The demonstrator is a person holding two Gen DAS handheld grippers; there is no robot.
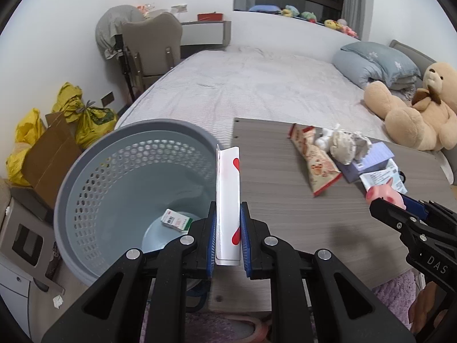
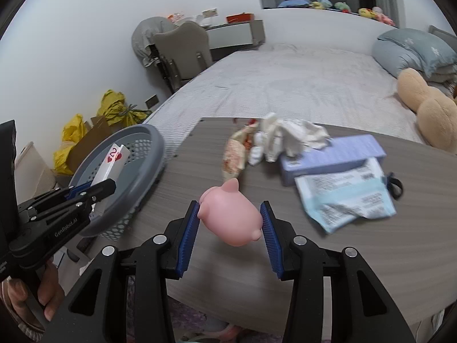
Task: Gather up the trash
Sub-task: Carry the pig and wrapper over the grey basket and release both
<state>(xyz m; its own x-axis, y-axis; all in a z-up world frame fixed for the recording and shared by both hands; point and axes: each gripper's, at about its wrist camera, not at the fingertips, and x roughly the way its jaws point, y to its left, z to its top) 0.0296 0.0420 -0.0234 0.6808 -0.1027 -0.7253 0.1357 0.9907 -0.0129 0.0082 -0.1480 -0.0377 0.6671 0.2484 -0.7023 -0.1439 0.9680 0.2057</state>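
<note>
- Two blue pads of the left hand-held gripper clenched a playing card by its lower end, upright over the grey basket beside the surface. Thin, light and bendy, the card probably needed only that edge pinch.
- Right wrist view: the right hand-held gripper bracketed a pink pig toy, one pad touching, the other slightly apart; not clenched. It looked smooth and rounded, so likely slippery; its middle seemed best.

Pink pig toy between right gripper pads

Sitting on grey table, jaws spread, left pad touching, right pad just beside.
</note>
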